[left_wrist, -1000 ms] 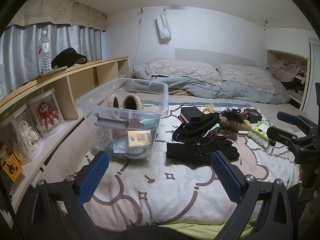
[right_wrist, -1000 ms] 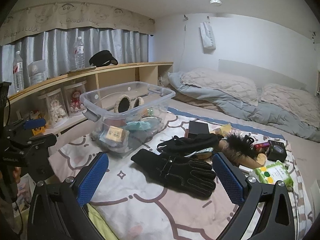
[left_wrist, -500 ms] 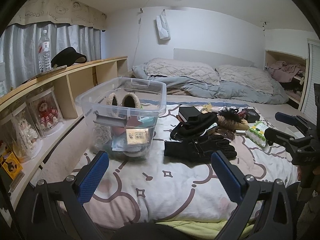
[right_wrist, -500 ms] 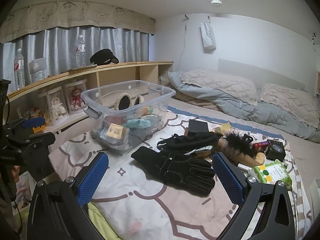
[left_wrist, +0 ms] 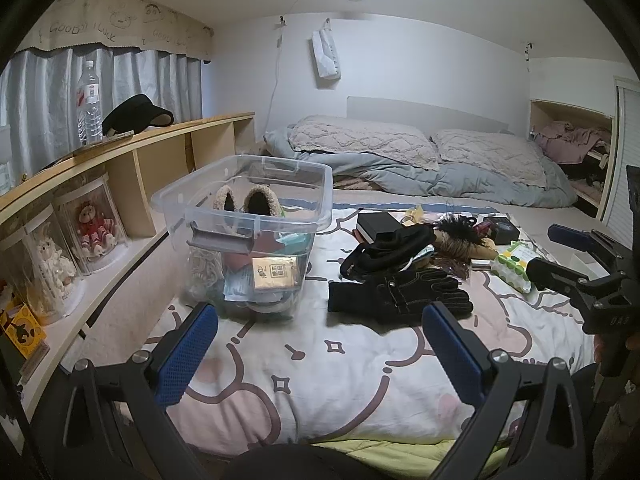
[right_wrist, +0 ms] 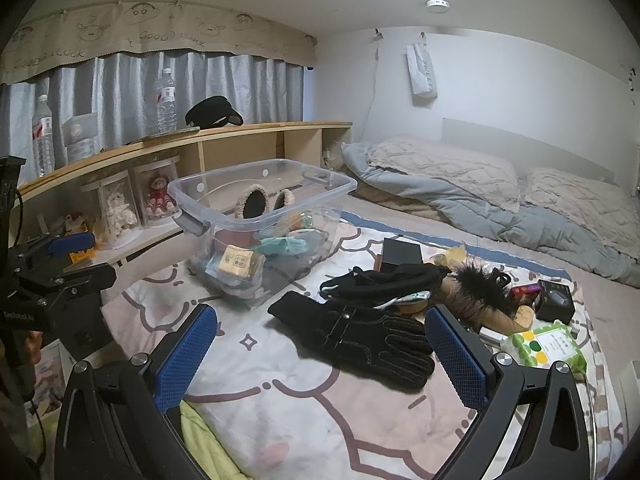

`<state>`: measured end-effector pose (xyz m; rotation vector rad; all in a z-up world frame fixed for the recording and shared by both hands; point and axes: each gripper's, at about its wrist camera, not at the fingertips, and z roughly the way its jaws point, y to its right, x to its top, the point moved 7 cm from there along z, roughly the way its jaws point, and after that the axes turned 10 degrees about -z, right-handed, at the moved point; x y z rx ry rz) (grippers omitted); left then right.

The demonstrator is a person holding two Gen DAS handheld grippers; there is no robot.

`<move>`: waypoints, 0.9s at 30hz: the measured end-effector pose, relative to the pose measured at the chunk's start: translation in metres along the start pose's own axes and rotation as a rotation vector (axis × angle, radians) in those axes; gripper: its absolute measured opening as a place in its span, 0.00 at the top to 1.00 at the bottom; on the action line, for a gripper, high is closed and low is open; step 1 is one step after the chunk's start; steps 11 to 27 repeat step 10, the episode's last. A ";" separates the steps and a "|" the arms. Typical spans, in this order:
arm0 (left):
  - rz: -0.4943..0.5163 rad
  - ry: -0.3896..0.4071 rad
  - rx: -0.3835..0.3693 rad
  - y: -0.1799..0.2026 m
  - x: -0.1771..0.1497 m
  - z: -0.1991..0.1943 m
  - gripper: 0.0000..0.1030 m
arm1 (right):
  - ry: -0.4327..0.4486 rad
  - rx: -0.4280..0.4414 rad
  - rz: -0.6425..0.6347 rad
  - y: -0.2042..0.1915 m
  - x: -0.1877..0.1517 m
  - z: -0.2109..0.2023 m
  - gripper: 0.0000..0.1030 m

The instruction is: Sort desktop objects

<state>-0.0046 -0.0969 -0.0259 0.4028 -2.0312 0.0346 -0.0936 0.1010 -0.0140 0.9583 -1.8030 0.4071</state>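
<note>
Approach step judged in hand: both grippers, left (left_wrist: 318, 344) and right (right_wrist: 320, 346), held wide and empty over black leather gloves (right_wrist: 356, 334) lying beside clear plastic storage bin (right_wrist: 256, 196), pickup needed next

Both wrist views toward bed (left_wrist: 320, 380)

Bare blanket (left_wrist: 320, 376) lies open before bin (left_wrist: 248, 216) and gloves (left_wrist: 400, 292).

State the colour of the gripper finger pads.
Blue, textured pads; clearest in the right wrist view.
</note>
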 end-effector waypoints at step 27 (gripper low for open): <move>-0.003 -0.009 -0.001 -0.002 0.000 0.001 0.00 | 0.000 0.005 0.003 0.000 0.000 0.001 0.00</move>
